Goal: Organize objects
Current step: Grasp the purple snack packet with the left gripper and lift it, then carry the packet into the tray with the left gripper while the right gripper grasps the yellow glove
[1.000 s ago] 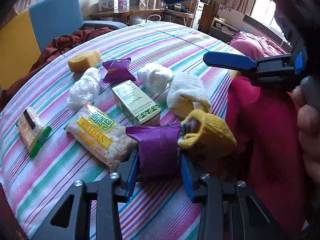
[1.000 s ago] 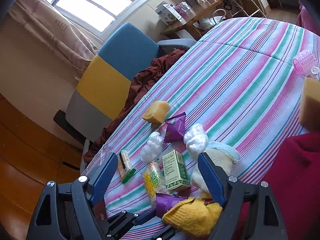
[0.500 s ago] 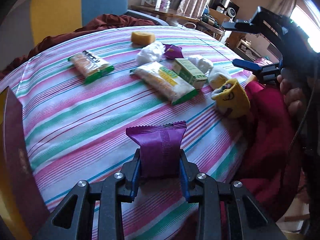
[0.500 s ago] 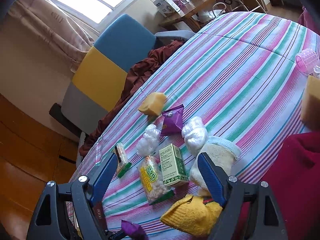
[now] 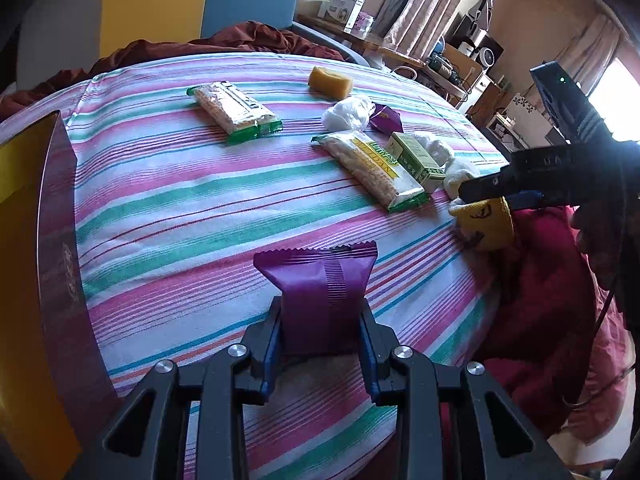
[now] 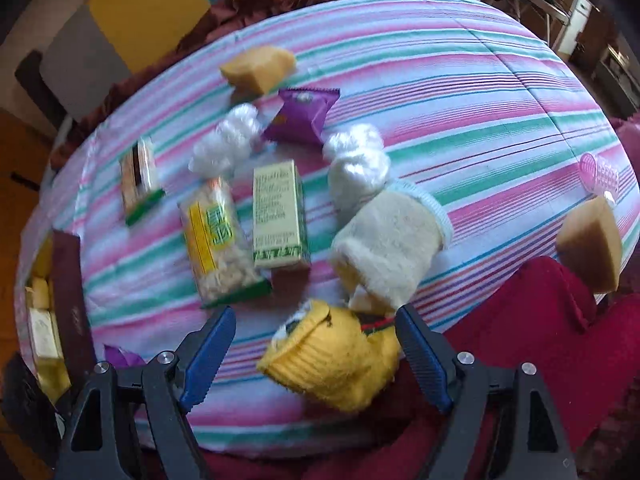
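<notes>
The left gripper [image 5: 320, 336] is clamped on a purple snack packet [image 5: 320, 292], which stands upright between its blue pads with the crimped top edge pointing away from the camera. The packet is held over the near part of the striped tablecloth [image 5: 168, 208], close to its left edge, where a dark box [image 5: 60, 280] with a yellow inside stands.

The right gripper [image 6: 316, 352] is spread wide, holding nothing. A yellow knitted mitten [image 6: 336, 364] lies between its blue fingers at the near edge of the cloth, partly on a red cloth [image 6: 532, 340]. Just beyond the mitten lies a cream fleece mitten [image 6: 392, 248]. Farther in rest a green and cream carton [image 6: 280, 216] and a bag of crackers [image 6: 216, 240], side by side.
</notes>
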Motion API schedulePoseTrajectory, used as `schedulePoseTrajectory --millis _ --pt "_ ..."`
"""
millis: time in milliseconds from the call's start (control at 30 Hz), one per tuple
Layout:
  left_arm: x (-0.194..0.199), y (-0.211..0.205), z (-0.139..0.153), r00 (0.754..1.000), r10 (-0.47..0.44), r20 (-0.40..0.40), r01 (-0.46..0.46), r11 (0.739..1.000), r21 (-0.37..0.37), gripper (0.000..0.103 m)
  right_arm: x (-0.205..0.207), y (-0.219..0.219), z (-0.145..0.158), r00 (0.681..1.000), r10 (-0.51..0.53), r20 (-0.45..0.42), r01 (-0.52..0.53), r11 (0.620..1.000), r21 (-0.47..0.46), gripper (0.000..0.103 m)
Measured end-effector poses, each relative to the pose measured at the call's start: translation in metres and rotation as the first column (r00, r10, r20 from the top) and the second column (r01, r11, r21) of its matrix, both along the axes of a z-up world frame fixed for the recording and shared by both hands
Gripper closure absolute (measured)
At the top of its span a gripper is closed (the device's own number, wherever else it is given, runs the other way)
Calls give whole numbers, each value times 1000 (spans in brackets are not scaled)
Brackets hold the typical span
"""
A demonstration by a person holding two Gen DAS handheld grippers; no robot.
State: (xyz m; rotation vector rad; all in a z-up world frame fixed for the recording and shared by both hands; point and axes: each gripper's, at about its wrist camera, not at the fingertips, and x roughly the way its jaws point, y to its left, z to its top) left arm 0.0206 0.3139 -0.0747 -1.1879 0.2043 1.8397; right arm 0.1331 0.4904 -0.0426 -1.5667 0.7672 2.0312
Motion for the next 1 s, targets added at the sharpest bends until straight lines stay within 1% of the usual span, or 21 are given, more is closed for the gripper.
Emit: schedulePoseTrajectory --millis 100,133,167,200,233,267,300,333,400,533,633,700,800,867,933,1000 --pt "0 -2 0 1000 4 3 -4 1000 11 70 -5 -10 -7 996 37 85 -40 998 40 21" --pt "0 -3 0 1000 4 1 -4 1000 12 69 -7 -10 -9 994 38 103 -43 998 42 25" --pt "0 -4 0 1000 2 -4 -2 1000 14 69 -8 -11 -12 991 47 128 -53 998 46 30" --pt "1 -4 0 1000 0 -12 0 1000 12 69 -11 -12 -17 985 64 162 -73 996 52 44" --pt "2 -4 0 1000 -1 -17 1 1000 12 69 -13 -14 -22 976 82 202 -97 993 65 54" --pt "2 -4 0 1000 0 -19 0 1000 12 69 -15 -16 -23 969 94 227 -116 989 88 56" --pt "2 -5 0 1000 1 -18 -1 1000 13 69 -17 -18 -24 966 103 236 -129 987 99 59" --pt "2 -5 0 1000 3 -16 -2 1000 15 69 -17 -21 -23 965 113 235 -141 985 102 64" --pt "2 -7 0 1000 5 -14 -5 1000 17 69 -17 -31 -18 968 146 202 -165 983 82 67" --pt "3 -11 4 1000 16 -25 -16 1000 16 70 -23 -55 -4 975 219 31 -220 976 7 67" --pt "6 -16 9 999 21 -40 -21 1000 18 70 -34 -63 4 971 223 -85 -222 975 20 67" --pt "6 -21 13 998 30 -49 -29 999 23 70 -45 -68 6 961 231 -149 -232 973 9 67" --pt "7 -28 21 997 42 -67 -40 999 32 70 -61 -86 -4 934 270 -235 -283 959 -23 67" --pt "9 -32 26 995 50 -81 -47 998 34 70 -73 -95 -10 916 292 -275 -317 947 -47 67" --pt "11 -37 31 994 54 -98 -51 998 35 70 -79 -99 -22 908 296 -297 -330 941 -69 66" --pt "12 -41 35 992 61 -114 -58 998 33 70 -79 -100 -26 901 296 -318 -332 941 -66 66"
